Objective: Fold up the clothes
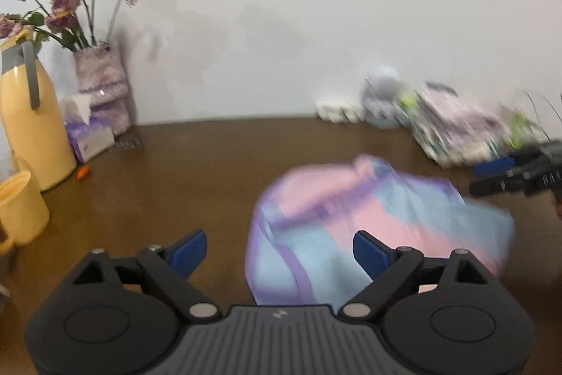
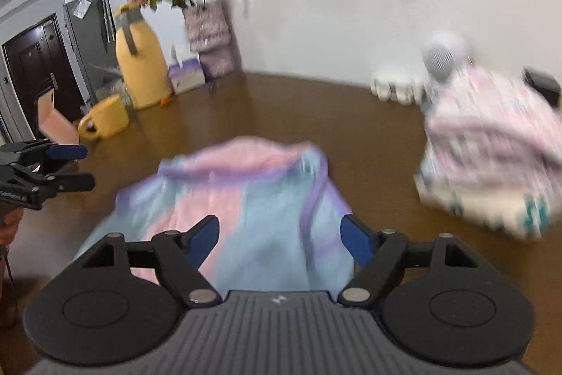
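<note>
Left wrist view: the left gripper (image 1: pixel 279 250) stands released, its 2 blue fingers (image 1: pixel 188 252) spread wide with nothing between them but bare counter (image 1: pixel 175 181) and the near left edge of the garment. The pastel garment (image 1: pixel 368 217), pink, blue and purple, lies bunched on the counter ahead and to the right of this gripper; only the right-hand finger overlaps it in the picture, and I cannot tell whether it touches the cloth. The garment's long axis seems to run from the near left toward the far right, though blur softens its outline. The right gripper (image 1: pixel 491 178) shows at the far right edge, just past the garment's far right corner.

Right wrist view: the right gripper (image 2: pixel 281 241) is also released, with 2 fingers (image 2: pixel 205 239) parted and hanging over the garment (image 2: pixel 246 199), which fills the gap between them and stretches forward and to the left. No pad presses on the cloth. The left gripper (image 2: pixel 75 167) sits at the left edge, beside the garment's left side. A second patterned bundle (image 2: pixel 491 157) lies well apart to the right.

As a judgement: the garment lies more squarely under the right gripper, so that hand is nearer for the next pinch, while the left would have to reach to its right to take an edge.
</note>
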The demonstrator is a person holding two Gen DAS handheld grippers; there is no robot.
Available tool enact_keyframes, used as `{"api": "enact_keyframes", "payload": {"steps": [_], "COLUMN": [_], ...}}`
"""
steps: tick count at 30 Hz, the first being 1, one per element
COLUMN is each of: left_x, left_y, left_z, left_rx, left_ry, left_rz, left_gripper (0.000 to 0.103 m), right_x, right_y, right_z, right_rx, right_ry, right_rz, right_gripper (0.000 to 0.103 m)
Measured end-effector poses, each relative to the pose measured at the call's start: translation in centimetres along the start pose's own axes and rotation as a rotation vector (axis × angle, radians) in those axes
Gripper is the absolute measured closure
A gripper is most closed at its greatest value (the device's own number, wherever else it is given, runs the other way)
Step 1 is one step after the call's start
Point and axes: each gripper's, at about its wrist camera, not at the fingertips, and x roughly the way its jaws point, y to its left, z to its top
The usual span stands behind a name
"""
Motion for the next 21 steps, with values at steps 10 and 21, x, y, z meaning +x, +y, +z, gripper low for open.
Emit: {"api": "enact_keyframes", "payload": {"steps": [10,21], "left_x": [-1.1,-0.5], "left_y": [-2.0,-3.0], "left_z": [-4.8,-4.3], "left_rx": [-0.075,-0.045], "left_ry": [0.163,0.203], "left_rz": [-0.113,-0.085], "left_gripper": [0.072,0.093], "right_x": [-1.8,-3.3], "right_y": [-1.6,-0.4], "right_z": [-4.4,-6.7], "right_rx": [0.125,0.150], "right_ry": [0.045,0.097], "right_rz": [0.099,0.083], "right_gripper": [0.068,0.101]}}
